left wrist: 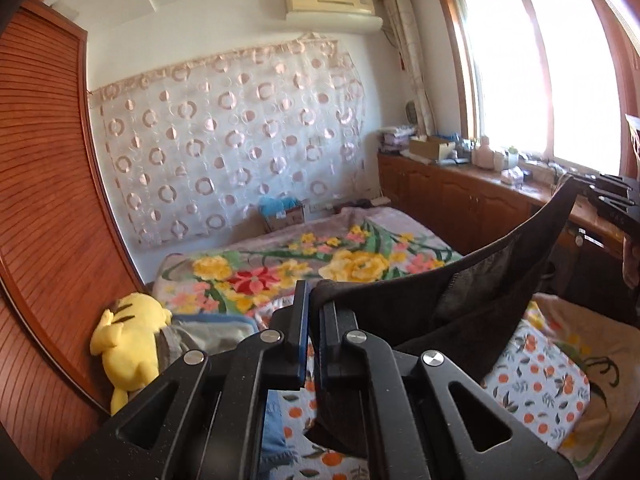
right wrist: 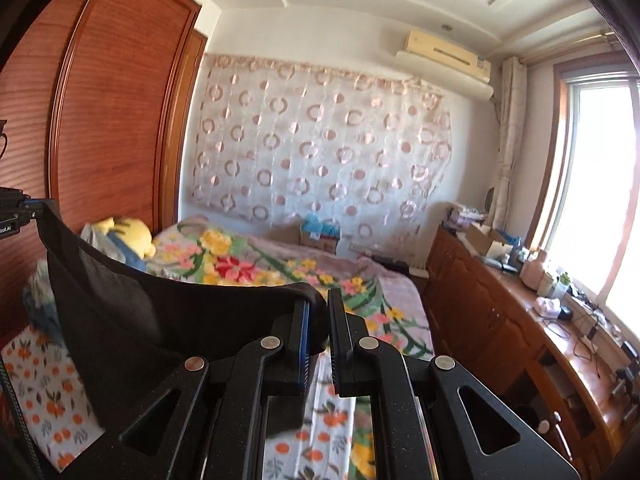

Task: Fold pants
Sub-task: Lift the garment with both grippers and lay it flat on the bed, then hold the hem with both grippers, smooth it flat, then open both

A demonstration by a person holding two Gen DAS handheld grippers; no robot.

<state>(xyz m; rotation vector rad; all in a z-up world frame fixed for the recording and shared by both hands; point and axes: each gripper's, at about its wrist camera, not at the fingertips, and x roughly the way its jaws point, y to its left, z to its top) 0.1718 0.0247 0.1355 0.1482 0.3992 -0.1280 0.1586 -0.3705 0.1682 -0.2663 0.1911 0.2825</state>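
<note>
Left gripper (left wrist: 311,316) and right gripper (right wrist: 319,320), each clamped on an end of the black pants' (left wrist: 472,280) top edge. The cloth spans taut between the fingers, hanging in the air above the bed (left wrist: 532,380). No fold shows; laying flat and all folding apparently remain.

Pants (left wrist: 460,280) hang between both tongs above bed (left wrist: 280,252).
</note>
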